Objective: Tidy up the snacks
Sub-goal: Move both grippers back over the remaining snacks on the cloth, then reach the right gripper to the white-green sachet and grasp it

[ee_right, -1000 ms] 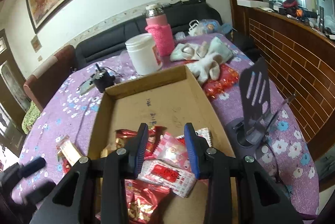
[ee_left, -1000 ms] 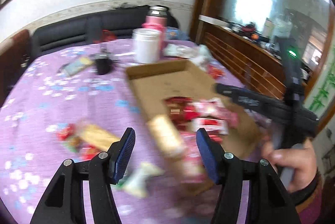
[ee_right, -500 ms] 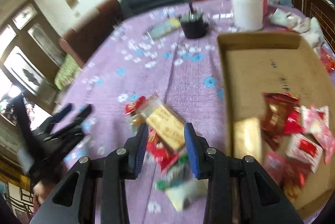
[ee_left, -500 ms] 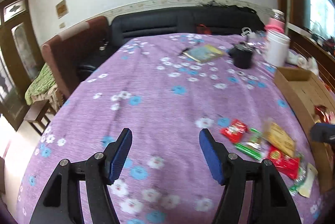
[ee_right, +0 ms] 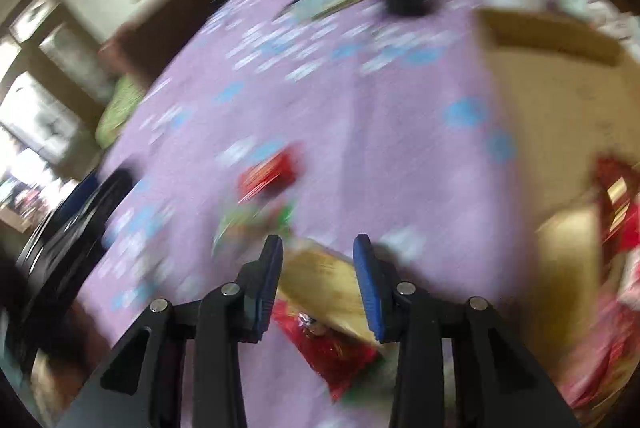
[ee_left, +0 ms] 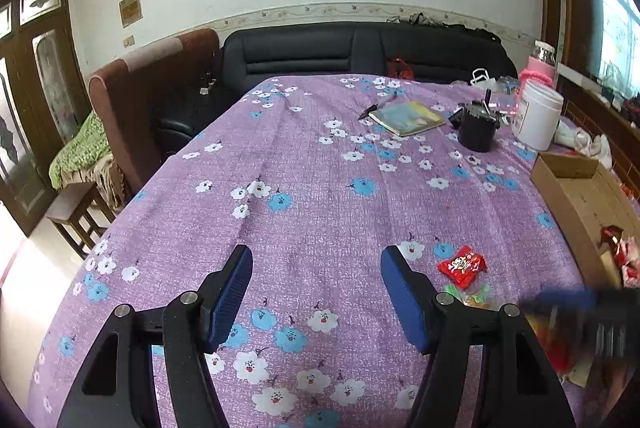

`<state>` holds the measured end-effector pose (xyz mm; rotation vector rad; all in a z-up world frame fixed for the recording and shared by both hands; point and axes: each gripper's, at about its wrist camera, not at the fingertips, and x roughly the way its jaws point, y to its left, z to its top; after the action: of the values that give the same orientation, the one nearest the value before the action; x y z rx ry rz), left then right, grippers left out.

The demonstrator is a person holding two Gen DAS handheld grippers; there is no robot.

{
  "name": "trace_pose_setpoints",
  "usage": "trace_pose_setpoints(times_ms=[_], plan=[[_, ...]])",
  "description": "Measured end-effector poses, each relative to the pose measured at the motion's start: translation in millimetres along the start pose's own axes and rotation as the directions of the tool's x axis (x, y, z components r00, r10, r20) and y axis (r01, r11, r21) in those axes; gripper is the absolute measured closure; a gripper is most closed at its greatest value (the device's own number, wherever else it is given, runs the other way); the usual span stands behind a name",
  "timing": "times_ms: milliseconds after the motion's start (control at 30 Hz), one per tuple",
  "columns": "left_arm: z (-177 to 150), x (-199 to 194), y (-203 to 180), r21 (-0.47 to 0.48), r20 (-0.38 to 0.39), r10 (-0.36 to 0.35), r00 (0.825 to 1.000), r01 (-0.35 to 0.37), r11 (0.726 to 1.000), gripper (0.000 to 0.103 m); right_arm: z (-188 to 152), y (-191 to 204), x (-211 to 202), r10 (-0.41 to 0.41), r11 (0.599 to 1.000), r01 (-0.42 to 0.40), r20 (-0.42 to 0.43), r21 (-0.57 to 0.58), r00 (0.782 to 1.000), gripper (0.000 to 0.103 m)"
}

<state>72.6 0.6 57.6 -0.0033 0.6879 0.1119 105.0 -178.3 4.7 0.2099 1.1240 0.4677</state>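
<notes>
**Both hand-held grippers swung off the box toward the loose snacks**

Swinging away from the cardboard box it had faced a second before, the left hand-held gripper (ee_left: 316, 292) now looked out over the bare purple floral cloth of the counter (ee_left: 304, 188). Its blue pads stood well spread with nothing between them, probably parked clear so the other tool could work. To its right lay a small red packet (ee_left: 462, 265), with a green-wrapped sweet (ee_left: 470, 295) just nearer. Farther right sat the cardboard box (ee_left: 576, 188), snacks showing at its near end. At the far side stood a book (ee_left: 406, 117), a black cup (ee_left: 478, 130) and a white jar (ee_left: 536, 118), well apart from the snacks. The blurred dark shape at the right edge was the other tool.

From the right wrist, the picture was smeared by motion. The right hand-held gripper (ee_right: 318, 270) had left the box interior and come over the loose pile on the cloth. Its pads were only a little apart, empty, framing a yellow-tan packet (ee_right: 320, 280) that lay over a red wrapper (ee_right: 336, 348); whether they touched it could not be told. The narrow gap seemed suited to a flat packet. A red packet (ee_right: 268, 174) lay farther off, and the box (ee_right: 560, 88) waited at the right as the likely destination, already holding several snacks.
</notes>
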Motion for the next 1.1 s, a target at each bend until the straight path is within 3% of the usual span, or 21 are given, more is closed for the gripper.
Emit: trace_pose_setpoints(times_ms=[67, 100, 167, 200, 267, 433, 533, 567, 600, 633, 667, 733, 800, 967, 1100], plan=[[0, 2, 5, -0.023, -0.016, -0.01, 1.0, 0.009, 1.0, 0.033, -13, 12, -8, 0.128, 0.991, -0.129, -0.034, -0.022, 0.991, 0.067], [1, 4, 9, -0.039, -0.027, -0.017, 0.999, 0.016, 0.999, 0.033, -14, 14, -16, 0.122, 0.992, -0.122, -0.01, -0.033, 0.993, 0.067], [1, 5, 13, -0.063, -0.042, -0.039, 0.998, 0.036, 0.997, 0.033, -13, 10, -35, 0.029, 0.999, -0.026, 0.069, -0.047, 0.997, 0.062], [1, 6, 15, -0.076, -0.046, -0.046, 0.998, 0.043, 0.996, 0.033, -10, 0, -43, -0.055, 0.998, 0.058, 0.104, -0.031, 0.993, 0.06], [1, 6, 15, -0.083, -0.046, -0.049, 0.998, 0.045, 0.996, 0.033, -10, -16, -48, -0.139, 0.99, 0.14, 0.106, -0.001, 0.985, 0.06], [1, 6, 13, -0.075, -0.045, -0.051, 0.998, 0.047, 0.996, 0.033, -24, -35, -41, -0.184, 0.983, 0.183, 0.069, 0.03, 0.98, 0.06], [0, 4, 11, -0.063, -0.038, -0.046, 0.998, 0.044, 0.997, 0.033, -40, -17, -38, -0.169, 0.984, 0.172, 0.071, -0.045, 0.983, 0.057], [0, 4, 12, -0.062, -0.039, -0.047, 0.998, 0.044, 0.997, 0.033, -47, -8, -40, -0.14, 0.986, 0.146, 0.073, -0.078, 0.987, 0.057], [0, 5, 12, -0.063, -0.039, -0.045, 0.998, 0.043, 0.997, 0.033, -55, 2, -41, 0.005, 0.994, -0.003, 0.024, -0.105, 1.0, 0.057], [0, 5, 12, -0.065, -0.041, -0.046, 0.998, 0.043, 0.997, 0.033, -59, 7, -43, 0.108, 0.989, -0.109, -0.011, -0.102, 0.994, 0.059], [0, 5, 13, -0.067, -0.044, -0.05, 0.998, 0.047, 0.997, 0.033, -61, 10, -50, 0.139, 0.986, -0.138, 0.002, -0.097, 0.99, 0.059], [0, 5, 14, -0.072, -0.044, -0.05, 0.998, 0.046, 0.996, 0.033, -59, 7, -65, 0.026, 0.994, -0.018, 0.072, -0.112, 0.997, 0.058], [0, 5, 14, -0.072, -0.043, -0.05, 0.998, 0.047, 0.996, 0.033, -53, -4, -73, -0.096, 0.989, 0.107, 0.111, -0.098, 0.989, 0.058], [-1, 3, 12, -0.063, -0.038, -0.05, 0.998, 0.047, 0.997, 0.033, -50, -23, -66, -0.18, 0.982, 0.183, 0.064, -0.048, 0.982, 0.058], [-1, 4, 13, -0.065, -0.038, -0.053, 0.998, 0.051, 0.997, 0.033, -53, -14, -54, -0.227, 0.968, 0.232, 0.063, -0.09, 0.972, 0.058]])
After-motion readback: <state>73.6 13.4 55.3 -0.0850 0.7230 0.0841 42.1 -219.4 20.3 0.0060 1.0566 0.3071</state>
